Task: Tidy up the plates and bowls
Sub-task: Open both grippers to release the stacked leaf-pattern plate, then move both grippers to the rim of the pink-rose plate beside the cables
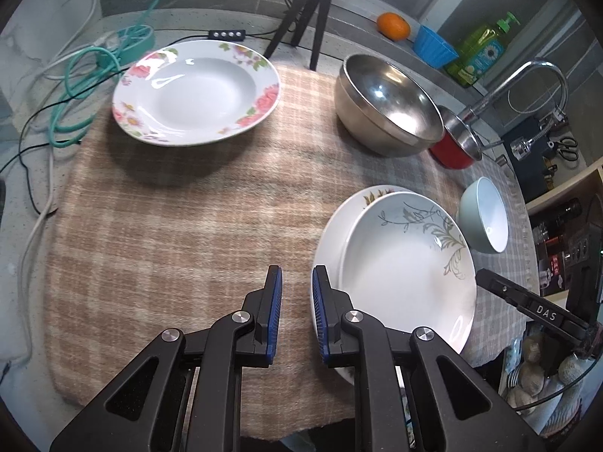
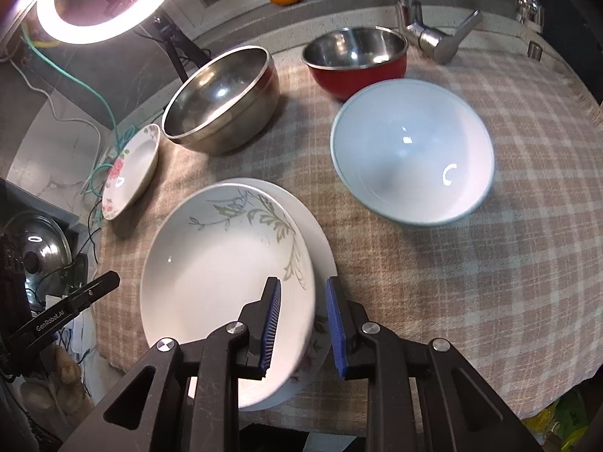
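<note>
I am keeping the right gripper [image 2: 303, 326] slightly parted, straddling the rim of the grey-leaf plate [image 2: 226, 263] without pinching it. It is sitting stacked on a larger plate [image 2: 320, 248] on the checked cloth [image 2: 471, 282]. My left gripper [image 1: 296, 314] is hanging narrowly open and empty beside that stack. The pale bowl [image 2: 412, 150], steel bowl [image 2: 222, 98] and floral plate [image 1: 196, 92] are lying beyond.

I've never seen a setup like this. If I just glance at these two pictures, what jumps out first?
Probably the two stacked white plates at the near edge of the checked cloth, the top one painted with grey leaves, with the right gripper open over their rim. Behind them stand a big steel bowl and a red bowl, beside a pale blue bowl. A glowing ring light hangs at the far left.
</note>
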Tool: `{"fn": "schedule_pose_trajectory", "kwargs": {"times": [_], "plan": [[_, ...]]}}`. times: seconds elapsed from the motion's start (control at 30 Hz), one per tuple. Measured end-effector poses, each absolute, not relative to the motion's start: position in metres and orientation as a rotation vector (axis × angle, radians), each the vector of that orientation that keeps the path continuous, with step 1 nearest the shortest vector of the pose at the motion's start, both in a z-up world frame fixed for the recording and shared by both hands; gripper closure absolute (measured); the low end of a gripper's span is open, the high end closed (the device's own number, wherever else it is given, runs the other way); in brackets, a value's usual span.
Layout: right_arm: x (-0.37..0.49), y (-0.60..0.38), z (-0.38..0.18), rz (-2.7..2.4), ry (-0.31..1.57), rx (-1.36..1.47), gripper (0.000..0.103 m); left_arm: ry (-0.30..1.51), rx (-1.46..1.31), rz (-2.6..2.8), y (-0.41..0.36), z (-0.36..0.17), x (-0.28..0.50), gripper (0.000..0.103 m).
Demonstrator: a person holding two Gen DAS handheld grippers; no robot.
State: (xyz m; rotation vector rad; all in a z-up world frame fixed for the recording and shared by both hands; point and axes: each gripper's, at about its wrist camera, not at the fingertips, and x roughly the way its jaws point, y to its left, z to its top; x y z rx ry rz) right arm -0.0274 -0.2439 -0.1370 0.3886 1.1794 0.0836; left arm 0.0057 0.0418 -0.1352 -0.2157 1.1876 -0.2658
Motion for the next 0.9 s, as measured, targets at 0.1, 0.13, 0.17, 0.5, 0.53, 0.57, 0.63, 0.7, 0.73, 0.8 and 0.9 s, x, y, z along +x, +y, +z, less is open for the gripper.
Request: {"fn": "schedule_pose_trajectory", "kwargs": {"times": [0.1,0.13,0.17,0.5,0.53,0.57,0.63,0.7,0.73,0.8,0.9], "plan": [[-0.025,-0.237,-0.125,0.104,1.148,0.383,0.081,1.178,-0.226,-0.251,0.052,-0.132,0.006,0.088],[-0.022,-0.232,-0.120,0.118,1.138,0.383,0.081,1.174,-0.229,-0.246,0.055,-0.131,0.007,0.088],[-0.020,-0.229,-0.117,0.128,1.131,0.384,0.081,1.169,-0.232,-0.241,0.059,-0.129,0.007,0.088],[0.016,-0.168,-0.093,0.240,1.089,0.360,0.081,1.124,-0.256,-0.187,0.110,-0.120,0.024,0.088],[0.022,-0.159,-0.091,0.250,1.087,0.358,0.081,1.119,-0.255,-0.182,0.116,-0.119,0.027,0.088],[0.027,-0.153,-0.090,0.258,1.084,0.357,0.081,1.115,-0.253,-0.183,0.122,-0.118,0.030,0.088],[0.036,-0.142,-0.089,0.273,1.078,0.352,0.081,1.102,-0.253,-0.180,0.133,-0.115,0.037,0.088],[0.046,-0.129,-0.088,0.284,1.070,0.341,0.081,1.089,-0.257,-0.179,0.146,-0.112,0.046,0.088],[0.051,-0.124,-0.088,0.289,1.067,0.343,0.081,1.082,-0.258,-0.175,0.152,-0.111,0.051,0.088],[0.061,-0.116,-0.089,0.298,1.067,0.352,0.081,1.070,-0.256,-0.166,0.163,-0.109,0.060,0.088],[0.074,-0.103,-0.090,0.301,1.062,0.347,0.081,1.061,-0.253,-0.163,0.176,-0.106,0.075,0.088]]}}
